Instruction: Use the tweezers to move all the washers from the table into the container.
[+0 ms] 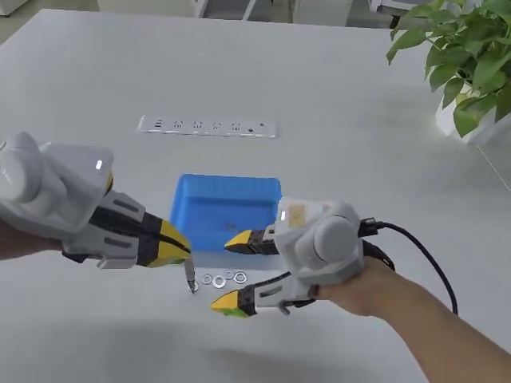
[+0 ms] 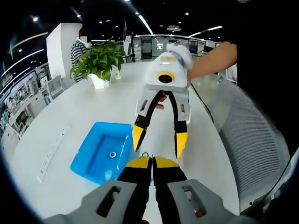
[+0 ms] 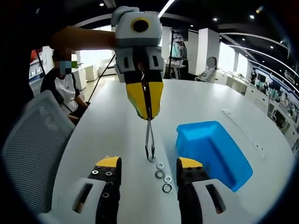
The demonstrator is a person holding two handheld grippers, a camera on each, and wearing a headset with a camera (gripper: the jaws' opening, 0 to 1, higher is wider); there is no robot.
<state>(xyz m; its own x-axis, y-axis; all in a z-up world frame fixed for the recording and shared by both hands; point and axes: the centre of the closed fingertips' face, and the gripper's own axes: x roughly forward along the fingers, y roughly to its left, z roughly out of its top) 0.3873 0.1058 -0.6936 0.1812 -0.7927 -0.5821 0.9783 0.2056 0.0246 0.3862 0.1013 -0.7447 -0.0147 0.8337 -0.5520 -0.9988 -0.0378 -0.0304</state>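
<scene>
Closest to me, my left claw [image 1: 177,246] is pinched fully shut on a pair of thin metal tweezers [image 3: 149,137]. They hang from its yellow tips down to the pale grey desk [image 1: 335,112]. The points of the tweezers sit at the near end of a short row of four small silver ring washers [image 1: 224,278], which lie on the desk just in front of the container. I cannot tell whether the points have hold of anything. My right claw [image 3: 148,162] is spread wide and holds nothing. In its own gripper view the washers lie between its two jaws, and in the head view one jaw sits on each side of the row. Just beyond the washers stands the shallow blue plastic container [image 1: 227,191], open at the top. In the left gripper view a lone washer [image 2: 112,154] rests on its floor. Farther back, well apart from the container, a long white power strip [image 1: 207,126] lies flat on the desk. At the far right edge a leafy green plant in a white pot [image 1: 467,56] stands.
</scene>
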